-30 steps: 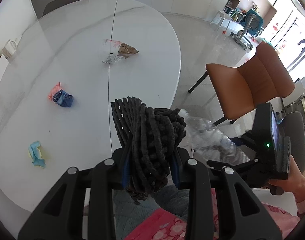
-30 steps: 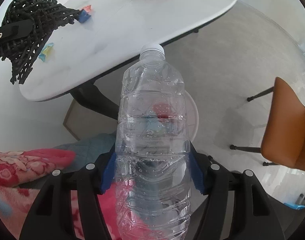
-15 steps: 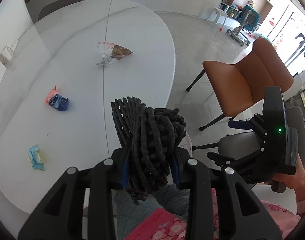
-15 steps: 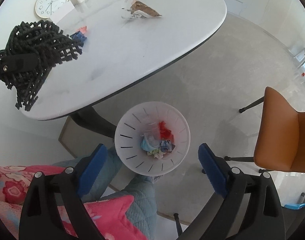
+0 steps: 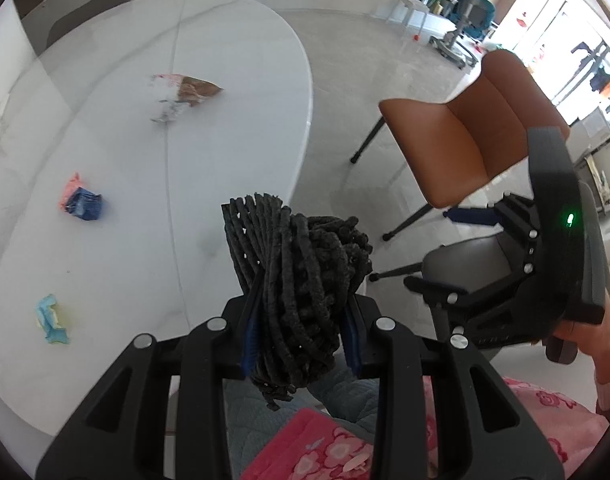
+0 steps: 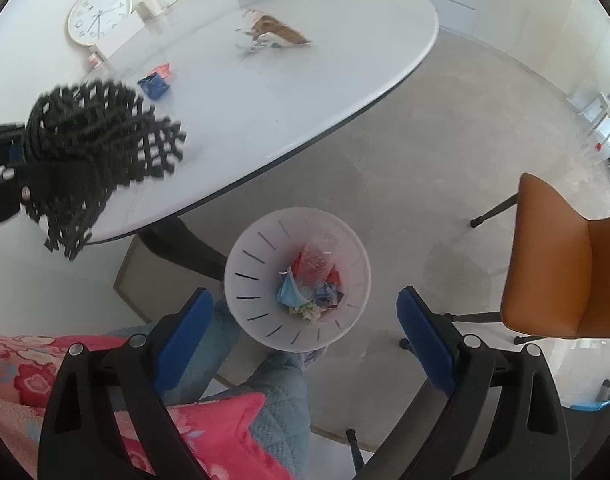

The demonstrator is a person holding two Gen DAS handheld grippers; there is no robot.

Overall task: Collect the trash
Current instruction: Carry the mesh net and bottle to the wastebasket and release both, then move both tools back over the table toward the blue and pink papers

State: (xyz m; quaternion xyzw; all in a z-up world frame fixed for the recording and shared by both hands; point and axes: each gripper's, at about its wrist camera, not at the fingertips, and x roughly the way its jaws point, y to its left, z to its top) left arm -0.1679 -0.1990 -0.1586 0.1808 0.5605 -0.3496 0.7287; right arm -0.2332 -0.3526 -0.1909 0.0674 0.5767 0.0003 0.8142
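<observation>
My left gripper (image 5: 301, 332) is shut on a bunched black foam net (image 5: 301, 276), held above the near edge of the white oval table (image 5: 125, 152); the net also shows in the right wrist view (image 6: 93, 148). My right gripper (image 6: 305, 332) is open and empty above a white trash bin (image 6: 253, 276) on the floor. A clear plastic bottle (image 6: 317, 260) lies in the bin among wrappers. On the table lie a brown snack wrapper (image 5: 185, 94), a blue and pink wrapper (image 5: 81, 202) and a light blue and yellow scrap (image 5: 51, 320).
An orange chair (image 5: 477, 140) stands on the floor to the right of the table, and a grey chair (image 5: 477, 264) is near the right gripper. A round clock (image 6: 99, 14) and a white mug (image 6: 153, 2) stand at the table's far side. My legs are below.
My right gripper opened and let go of the clear bottle, which dropped into the bin. The right gripper rose a little. The left gripper still holds the net.
</observation>
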